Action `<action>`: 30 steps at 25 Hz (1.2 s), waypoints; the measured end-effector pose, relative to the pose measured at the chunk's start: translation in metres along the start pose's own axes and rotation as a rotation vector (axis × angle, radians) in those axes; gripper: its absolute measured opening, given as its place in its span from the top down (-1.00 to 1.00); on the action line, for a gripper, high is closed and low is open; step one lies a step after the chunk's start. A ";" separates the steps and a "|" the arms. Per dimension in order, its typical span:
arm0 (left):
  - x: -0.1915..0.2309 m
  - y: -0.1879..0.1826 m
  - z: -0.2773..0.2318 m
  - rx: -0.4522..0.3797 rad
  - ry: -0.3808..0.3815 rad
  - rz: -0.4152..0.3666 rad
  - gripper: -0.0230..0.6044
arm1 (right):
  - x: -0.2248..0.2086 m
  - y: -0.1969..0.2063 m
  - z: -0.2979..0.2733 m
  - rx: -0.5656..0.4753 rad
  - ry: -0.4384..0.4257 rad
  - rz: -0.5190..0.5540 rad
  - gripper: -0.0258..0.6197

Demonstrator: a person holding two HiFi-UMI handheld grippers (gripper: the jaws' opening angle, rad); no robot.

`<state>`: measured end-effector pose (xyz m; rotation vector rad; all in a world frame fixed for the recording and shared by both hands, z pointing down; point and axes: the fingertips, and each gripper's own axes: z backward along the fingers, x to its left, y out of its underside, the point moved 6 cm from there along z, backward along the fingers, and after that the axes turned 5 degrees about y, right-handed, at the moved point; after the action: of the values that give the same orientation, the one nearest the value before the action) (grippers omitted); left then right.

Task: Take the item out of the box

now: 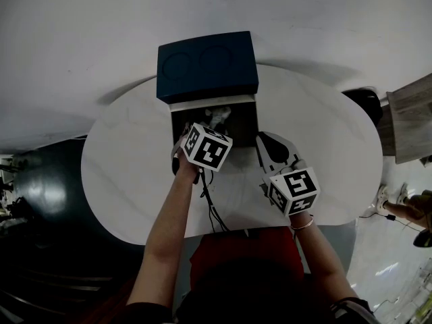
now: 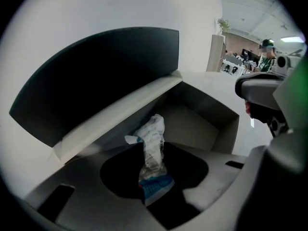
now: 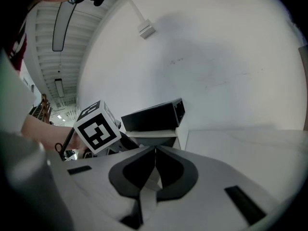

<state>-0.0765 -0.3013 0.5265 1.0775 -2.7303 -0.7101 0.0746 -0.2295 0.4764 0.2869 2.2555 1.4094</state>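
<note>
Left gripper has its fingers pinched on the crumpled packet, which sits down inside the box, mid-frame. I'd pull straight up and slowly so the thin wrapper doesn't slip or snag the rim. Right gripper, just lower right of the box, is closed on nothing and could steady it. Round white surface, plain wall behind, office far upper right.

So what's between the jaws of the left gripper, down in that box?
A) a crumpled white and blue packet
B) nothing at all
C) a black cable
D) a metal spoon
A: the left gripper view shows the left gripper closed on a crumpled white packet with blue print, inside the open box.
</note>
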 end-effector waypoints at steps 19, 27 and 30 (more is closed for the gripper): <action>-0.019 -0.015 0.023 -0.058 -0.032 -0.087 0.58 | 0.005 -0.004 0.019 -0.018 0.021 0.016 0.87; -0.028 -0.017 0.050 -0.157 -0.042 -0.078 0.58 | 0.013 -0.010 0.029 -0.044 0.019 0.024 0.87; -0.031 -0.014 0.064 -0.211 -0.025 -0.039 0.58 | 0.019 -0.011 0.034 -0.056 0.018 0.035 0.87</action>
<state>-0.0627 -0.2652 0.4657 1.0819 -2.5880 -0.9985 0.0755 -0.1996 0.4484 0.2971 2.2312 1.4963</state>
